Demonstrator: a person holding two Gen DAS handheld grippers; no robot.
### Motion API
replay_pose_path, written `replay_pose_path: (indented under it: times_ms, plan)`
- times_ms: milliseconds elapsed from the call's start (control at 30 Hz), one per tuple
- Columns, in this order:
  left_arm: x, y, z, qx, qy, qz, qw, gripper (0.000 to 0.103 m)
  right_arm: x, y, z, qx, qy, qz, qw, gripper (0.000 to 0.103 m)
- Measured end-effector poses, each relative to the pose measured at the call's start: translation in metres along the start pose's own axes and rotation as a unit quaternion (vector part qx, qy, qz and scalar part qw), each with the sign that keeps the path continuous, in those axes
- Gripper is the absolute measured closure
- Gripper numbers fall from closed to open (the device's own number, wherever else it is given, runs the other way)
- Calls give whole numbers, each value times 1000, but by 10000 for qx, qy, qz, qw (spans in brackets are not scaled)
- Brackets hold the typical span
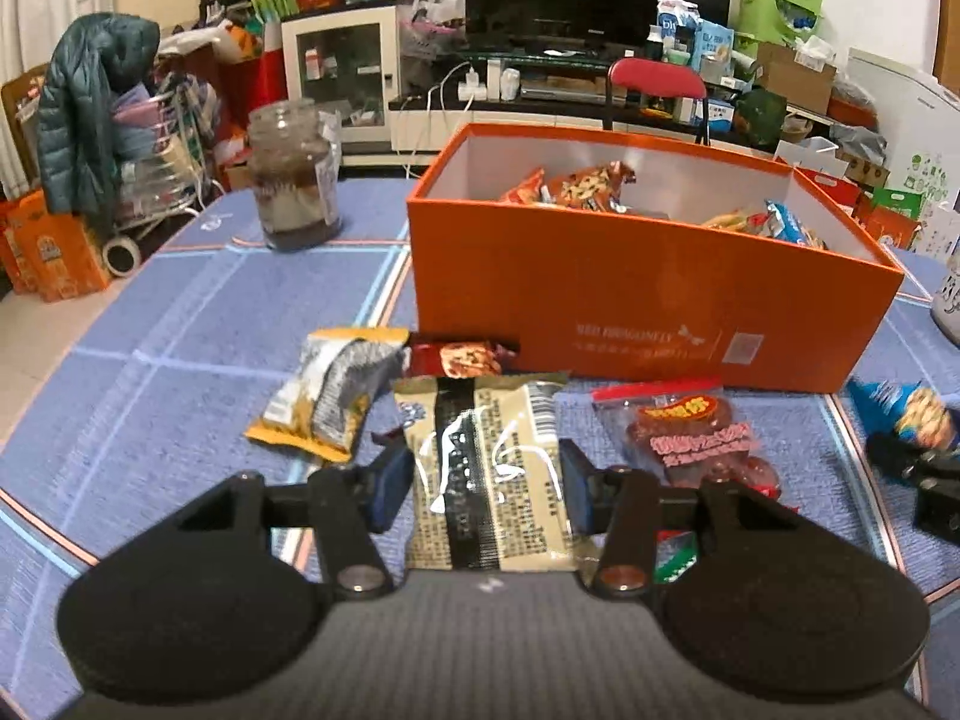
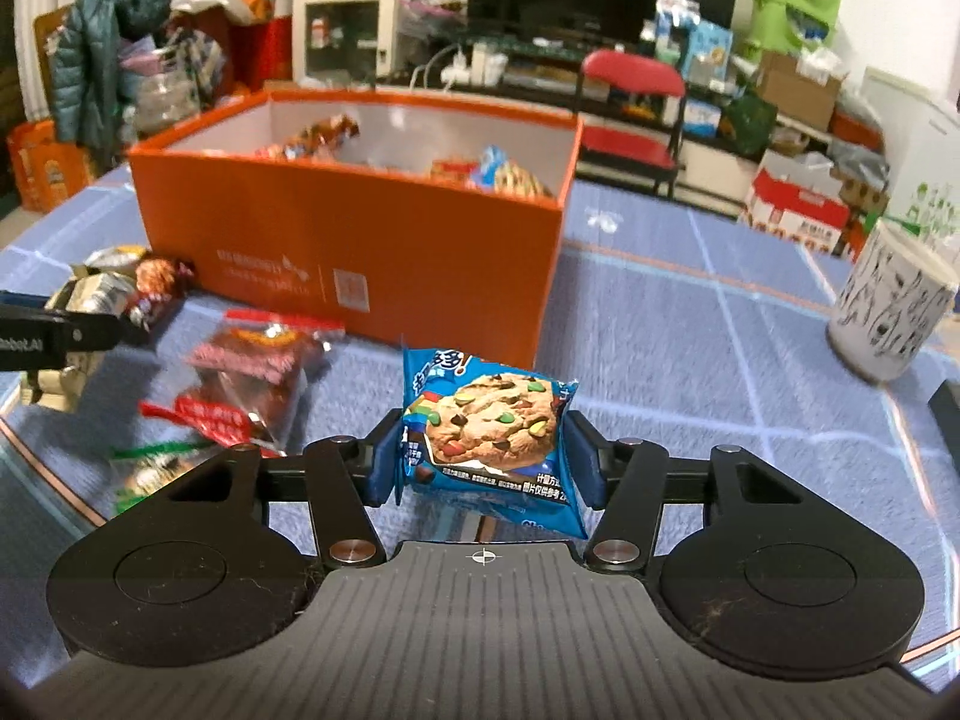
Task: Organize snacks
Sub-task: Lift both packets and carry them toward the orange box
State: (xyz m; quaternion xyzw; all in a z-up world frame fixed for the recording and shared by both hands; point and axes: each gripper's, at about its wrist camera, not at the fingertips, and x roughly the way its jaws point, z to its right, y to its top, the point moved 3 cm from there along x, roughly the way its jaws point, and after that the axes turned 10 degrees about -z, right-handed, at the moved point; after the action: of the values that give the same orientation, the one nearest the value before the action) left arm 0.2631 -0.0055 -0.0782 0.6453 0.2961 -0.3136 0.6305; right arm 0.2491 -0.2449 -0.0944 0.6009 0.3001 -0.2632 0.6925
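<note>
Left wrist view: the left gripper (image 1: 486, 480) pinches a beige snack packet (image 1: 486, 468) with a black stripe, its 2 blue pads pressed against the packet's sides. Beyond it on the blue tablecloth (image 1: 180, 330) lie a yellow-and-grey packet (image 1: 327, 396), a dark red cookie packet (image 1: 462, 357) and, to the right, a clear bag of red snacks (image 1: 690, 432). Farther back stands the orange box (image 1: 630, 294), open, with several packets inside. A glass jar (image 1: 294, 180) stands far left of the box. At the right edge the right gripper (image 1: 924, 468) shows with a blue packet.

Right wrist view: the right gripper (image 2: 483, 456) pinches a blue cookie packet (image 2: 489, 426) between its pads. The orange box (image 2: 360, 240) sits beyond, to the left. A patterned white cup (image 2: 888, 312) stands far right. The left gripper (image 2: 78, 330) enters at the left edge.
</note>
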Motion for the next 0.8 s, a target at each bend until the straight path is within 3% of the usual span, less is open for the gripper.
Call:
replay_pose_path:
  times_ms: [233,800]
  plan:
    - [0,2,0,34,65,-117,9999,54,-19,8,-6,2,94,205,9997,61]
    - [-40,4,2,18,80,123,9999,55,-56,16,-19,41,257,335,9991,61]
